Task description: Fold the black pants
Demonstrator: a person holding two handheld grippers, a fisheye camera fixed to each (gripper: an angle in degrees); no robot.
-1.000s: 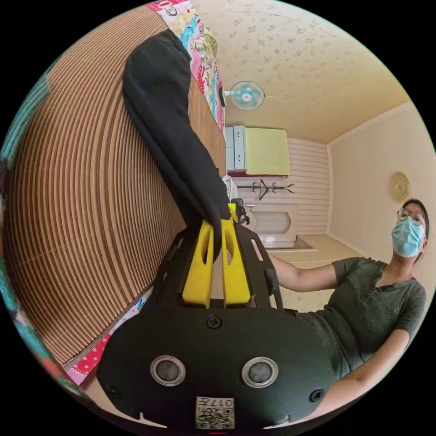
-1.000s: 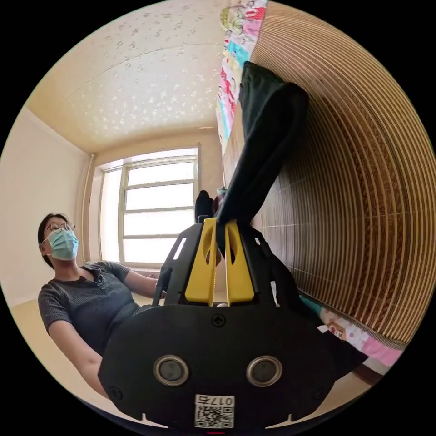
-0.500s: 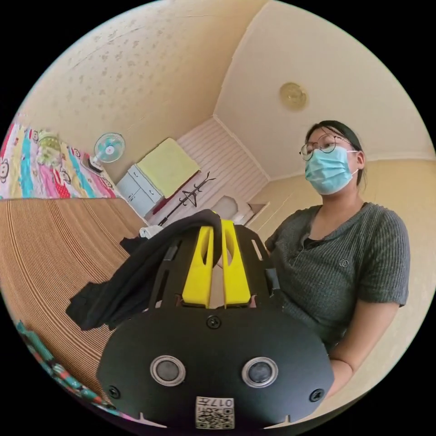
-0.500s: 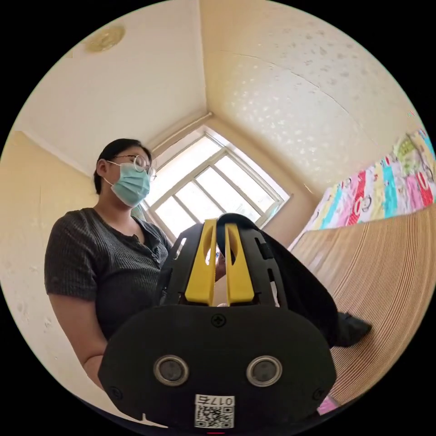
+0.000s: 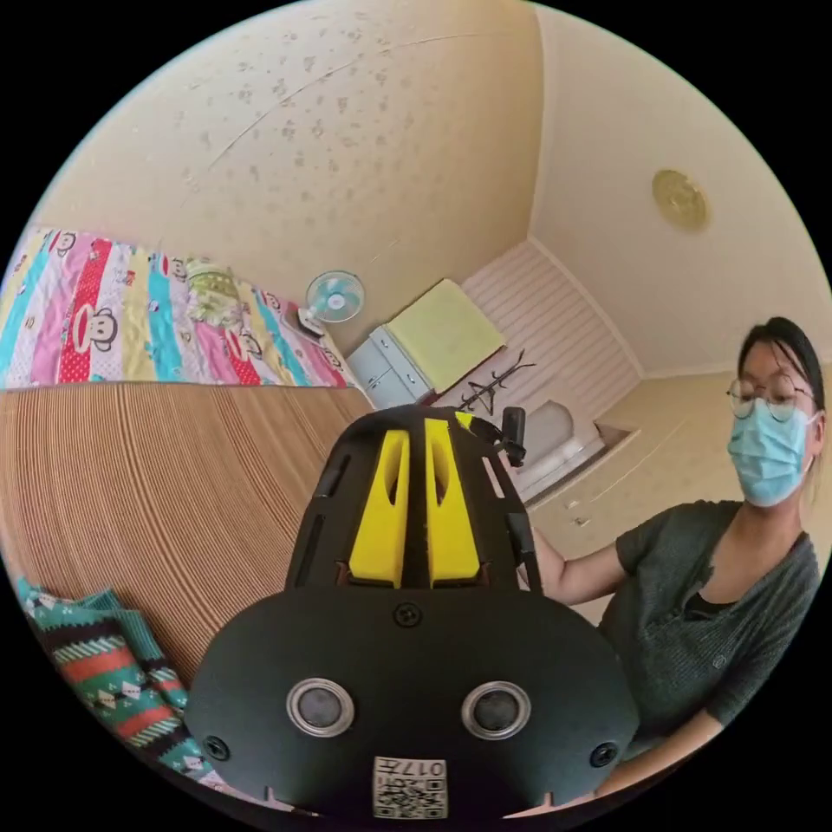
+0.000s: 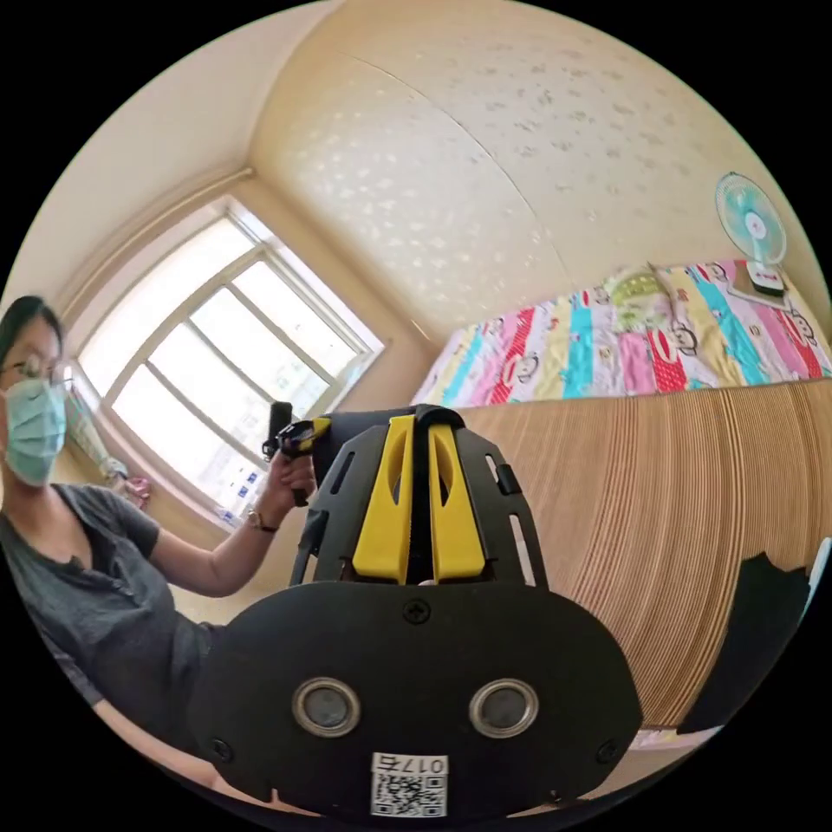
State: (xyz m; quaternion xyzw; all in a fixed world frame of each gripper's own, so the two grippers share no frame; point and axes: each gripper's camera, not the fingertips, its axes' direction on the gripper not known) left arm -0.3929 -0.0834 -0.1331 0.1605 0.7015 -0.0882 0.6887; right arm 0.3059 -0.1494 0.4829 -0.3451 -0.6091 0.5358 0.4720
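Now you are holding right gripper (image 6: 414,433) and left gripper (image 5: 418,438), jaws pinching black pants (image 6: 416,520), cloth draping below and behind jaws, out of sight.

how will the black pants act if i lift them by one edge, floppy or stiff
Likely floppy: the black pants lie slumped with soft edges on the striped mat. Probably thin and light: a fold seems to fit in the narrow gap of the right gripper. Unlikely to roll.
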